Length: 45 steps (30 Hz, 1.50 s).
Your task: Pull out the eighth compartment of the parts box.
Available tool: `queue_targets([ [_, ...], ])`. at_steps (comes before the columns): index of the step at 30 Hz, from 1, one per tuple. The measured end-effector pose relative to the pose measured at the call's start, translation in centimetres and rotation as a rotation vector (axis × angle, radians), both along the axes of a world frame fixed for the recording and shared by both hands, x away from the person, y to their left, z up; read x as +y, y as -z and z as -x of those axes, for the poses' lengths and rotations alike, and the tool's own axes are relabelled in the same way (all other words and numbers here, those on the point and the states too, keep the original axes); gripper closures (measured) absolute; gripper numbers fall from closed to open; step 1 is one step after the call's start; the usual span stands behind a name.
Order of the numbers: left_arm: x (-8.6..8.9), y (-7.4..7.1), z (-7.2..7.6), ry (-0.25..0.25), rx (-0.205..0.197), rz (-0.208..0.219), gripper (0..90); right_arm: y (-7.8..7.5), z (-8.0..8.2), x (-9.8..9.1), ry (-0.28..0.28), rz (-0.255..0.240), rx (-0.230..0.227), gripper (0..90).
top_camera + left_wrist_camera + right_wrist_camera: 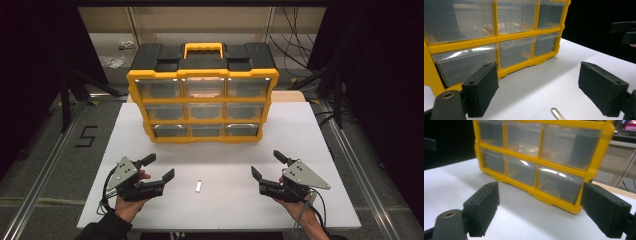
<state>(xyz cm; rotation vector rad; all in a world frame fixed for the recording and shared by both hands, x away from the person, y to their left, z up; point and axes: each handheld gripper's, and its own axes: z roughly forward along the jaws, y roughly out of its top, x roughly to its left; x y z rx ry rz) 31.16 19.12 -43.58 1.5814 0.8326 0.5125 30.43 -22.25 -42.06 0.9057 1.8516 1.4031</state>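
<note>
A yellow and black drawer cabinet with clear plastic drawers stands at the back of the white table; all drawers look shut. A small flat metal piece lies on the table between the grippers, and its tip lies low between the left jaws. My left gripper rests at the front left, open, nothing between its fingers. My right gripper rests at the front right, open and empty, facing the cabinet's lower drawers.
Bare white table stretches between the cabinet and both grippers. Metal rails run along the floor on both sides, and a "5" is marked on the floor at left. Dark curtains and cables surround the table. The right gripper's jaws appear far right in the left gripper view.
</note>
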Motion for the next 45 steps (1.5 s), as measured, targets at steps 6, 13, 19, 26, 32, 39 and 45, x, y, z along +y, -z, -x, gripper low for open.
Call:
queue_targets([
  [6, -0.1, 0.0, 0.0, 0.000, 0.000, -0.002, 15.6, 0.0, 0.0, 0.6, -0.008, 0.057, -0.028, 16.5],
  [13, 0.0, 0.1, -0.1, -0.004, 0.002, -0.006, 15.6, -0.6, -0.1, 1.2, -0.011, 0.137, -0.084, 17.4],
  [19, 0.0, 0.1, -0.1, -0.005, 0.002, -0.005, 15.6, -0.9, -1.0, 1.8, -0.014, 0.213, -0.118, 17.9],
  [26, 0.0, 0.1, -0.1, -0.005, 0.002, -0.008, 15.6, -1.2, -1.7, 3.2, -0.033, 0.313, -0.169, 19.4],
  [32, 0.0, 0.1, -0.1, -0.005, 0.003, -0.007, 15.6, -1.4, -2.2, 4.0, -0.033, 0.356, -0.200, 20.0],
  [39, 0.0, 0.1, -0.1, -0.003, 0.002, -0.006, 15.6, -1.6, -2.8, 4.9, -0.031, 0.416, -0.244, 20.7],
  [45, 0.0, 0.1, -0.1, -0.002, 0.002, -0.007, 15.6, -1.6, -3.3, 5.4, -0.028, 0.458, -0.271, 21.3],
])
